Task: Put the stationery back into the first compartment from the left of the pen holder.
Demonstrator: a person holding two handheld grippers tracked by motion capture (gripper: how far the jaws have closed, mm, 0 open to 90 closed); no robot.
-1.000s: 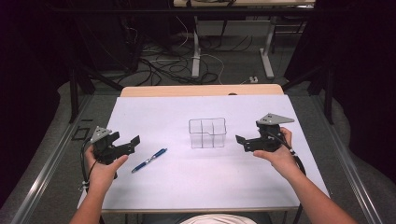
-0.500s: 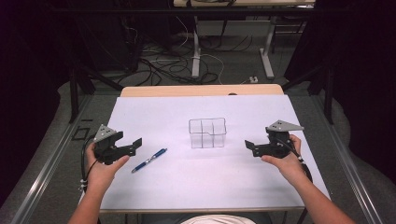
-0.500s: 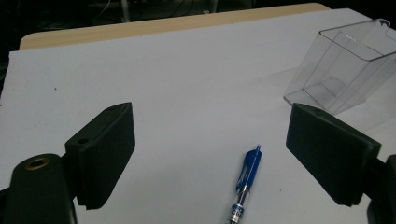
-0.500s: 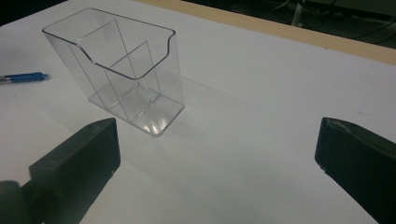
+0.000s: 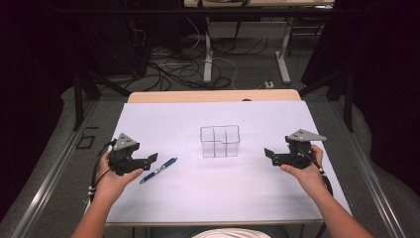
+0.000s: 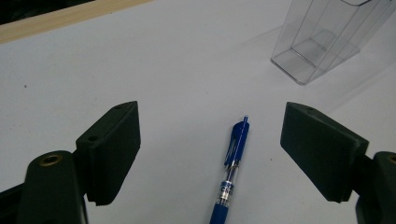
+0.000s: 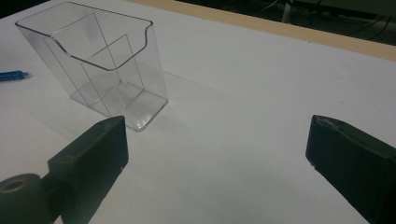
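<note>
A blue pen (image 5: pixel 158 169) lies on the white table cover, left of centre. My left gripper (image 5: pixel 151 158) hovers just left of it, open. In the left gripper view the pen (image 6: pixel 236 158) lies between and below the jaws of my left gripper (image 6: pixel 212 116), untouched; these jaws have just been closing a little. A clear plastic divided container (image 5: pixel 220 141) stands upright mid-table. My right gripper (image 5: pixel 270 153) is to its right, open and pointing at it. In the right gripper view the container (image 7: pixel 100 60) stands ahead, left of my right gripper (image 7: pixel 218 128). Its jaws have just closed slightly, with nothing between them.
The white cover (image 5: pixel 213 193) spans the wooden table, whose bare far edge (image 5: pixel 213 95) shows behind it. Beyond it on the floor stand table legs and tangled cables (image 5: pixel 198 59). The pen's tip (image 7: pixel 11 74) shows at the far left of the right gripper view.
My right gripper has drifted to the right and a little nearer the front edge, lower over the table. The left gripper has hardly moved. Pen and container lie as before.
</note>
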